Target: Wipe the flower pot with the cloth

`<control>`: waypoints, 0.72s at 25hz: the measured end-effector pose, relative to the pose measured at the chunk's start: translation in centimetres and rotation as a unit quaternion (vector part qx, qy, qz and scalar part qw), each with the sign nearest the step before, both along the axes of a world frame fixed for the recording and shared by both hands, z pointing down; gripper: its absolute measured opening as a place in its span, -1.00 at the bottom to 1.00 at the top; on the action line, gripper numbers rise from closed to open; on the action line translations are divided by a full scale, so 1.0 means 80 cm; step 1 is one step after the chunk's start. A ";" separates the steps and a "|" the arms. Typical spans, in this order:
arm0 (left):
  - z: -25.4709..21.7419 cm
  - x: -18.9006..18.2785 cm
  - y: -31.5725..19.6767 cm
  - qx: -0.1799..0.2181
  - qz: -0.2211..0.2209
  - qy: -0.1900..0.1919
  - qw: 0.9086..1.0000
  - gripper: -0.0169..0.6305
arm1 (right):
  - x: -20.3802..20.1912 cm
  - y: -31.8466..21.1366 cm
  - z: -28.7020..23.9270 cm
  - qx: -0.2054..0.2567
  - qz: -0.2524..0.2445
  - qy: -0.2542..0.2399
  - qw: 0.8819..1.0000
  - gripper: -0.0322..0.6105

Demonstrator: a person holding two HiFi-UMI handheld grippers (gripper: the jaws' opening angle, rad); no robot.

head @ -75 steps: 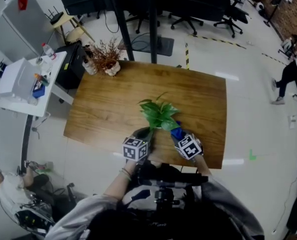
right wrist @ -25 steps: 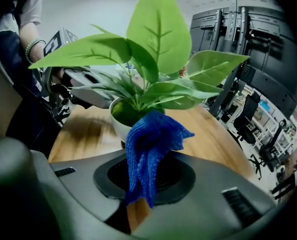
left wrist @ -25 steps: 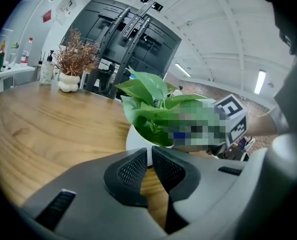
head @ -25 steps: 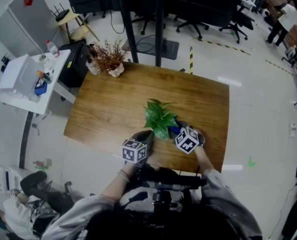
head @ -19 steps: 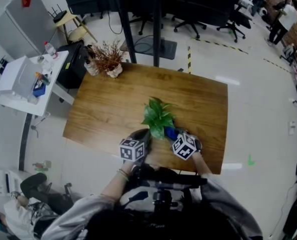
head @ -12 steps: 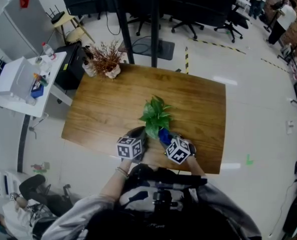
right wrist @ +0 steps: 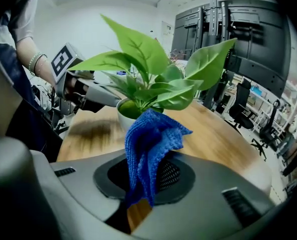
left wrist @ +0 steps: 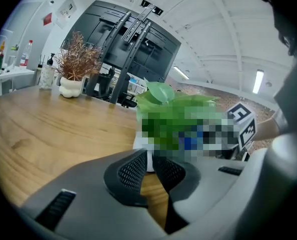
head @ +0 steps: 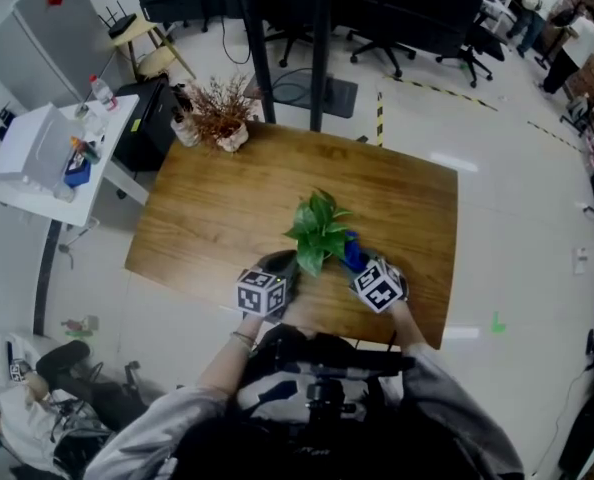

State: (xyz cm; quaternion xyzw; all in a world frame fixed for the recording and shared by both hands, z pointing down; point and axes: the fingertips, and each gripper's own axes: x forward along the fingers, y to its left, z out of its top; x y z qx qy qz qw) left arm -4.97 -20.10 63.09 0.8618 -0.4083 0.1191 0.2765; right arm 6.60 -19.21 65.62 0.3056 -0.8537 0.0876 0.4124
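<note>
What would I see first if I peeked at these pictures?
The leafy green plant in its white flower pot, near the front of the wooden table. Next, the bright blue cloth pinched in the right gripper's jaws, right beside the pot. A dried reddish plant sits at the table's far left corner.

I've got the flower pot (right wrist: 121, 119) on the table (head: 407, 193) by my near edge, left gripper (left wrist: 149, 164) at its left, right gripper (right wrist: 144, 174) holding the cloth (right wrist: 153, 139) at its right
</note>
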 end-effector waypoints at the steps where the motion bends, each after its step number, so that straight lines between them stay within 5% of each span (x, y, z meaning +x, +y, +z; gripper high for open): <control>1: 0.000 -0.001 -0.002 0.002 0.003 -0.002 1.000 -0.87 | -0.001 -0.008 -0.001 0.003 0.001 -0.002 1.000 -0.68; 18: 0.004 -0.016 -0.034 0.004 -0.005 -0.008 1.000 -0.87 | -0.032 -0.008 0.008 0.000 -0.010 0.001 1.000 -0.68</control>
